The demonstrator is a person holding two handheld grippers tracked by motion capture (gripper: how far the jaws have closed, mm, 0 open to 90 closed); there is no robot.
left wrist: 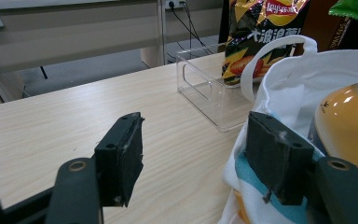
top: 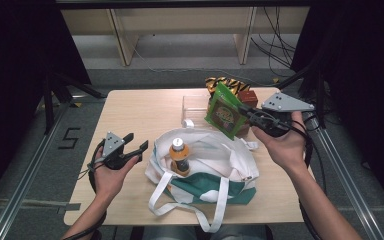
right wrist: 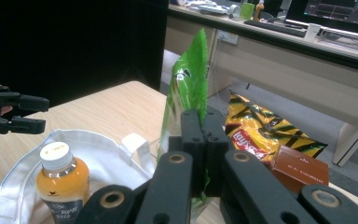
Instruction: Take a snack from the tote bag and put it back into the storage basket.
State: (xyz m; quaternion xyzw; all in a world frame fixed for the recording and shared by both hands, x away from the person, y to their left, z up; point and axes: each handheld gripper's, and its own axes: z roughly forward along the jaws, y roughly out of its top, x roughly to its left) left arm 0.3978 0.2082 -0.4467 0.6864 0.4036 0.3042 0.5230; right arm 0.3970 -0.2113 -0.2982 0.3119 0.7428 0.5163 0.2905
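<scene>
A green snack bag [top: 224, 112] hangs above the table's back right, and my right gripper [top: 246, 113] is shut on its edge. In the right gripper view the jaws [right wrist: 204, 140] pinch the green snack bag [right wrist: 189, 88] upright. A white and green tote bag [top: 230, 160] lies open at the table's middle, with an orange drink bottle [top: 180, 156] standing in it. My left gripper [top: 136, 144] is open just left of the tote, with nothing between its pads [left wrist: 121, 156]. Its right pad sits beside the tote's rim [left wrist: 298, 70], near the bottle [left wrist: 349, 126].
A clear plastic box [top: 195, 107] stands behind the tote. A yellow and black chip bag [top: 227, 84] and a brown box [top: 249, 97] lie at the back right. The table's left half [top: 130, 110] is bare wood. Desks and cables lie beyond the table.
</scene>
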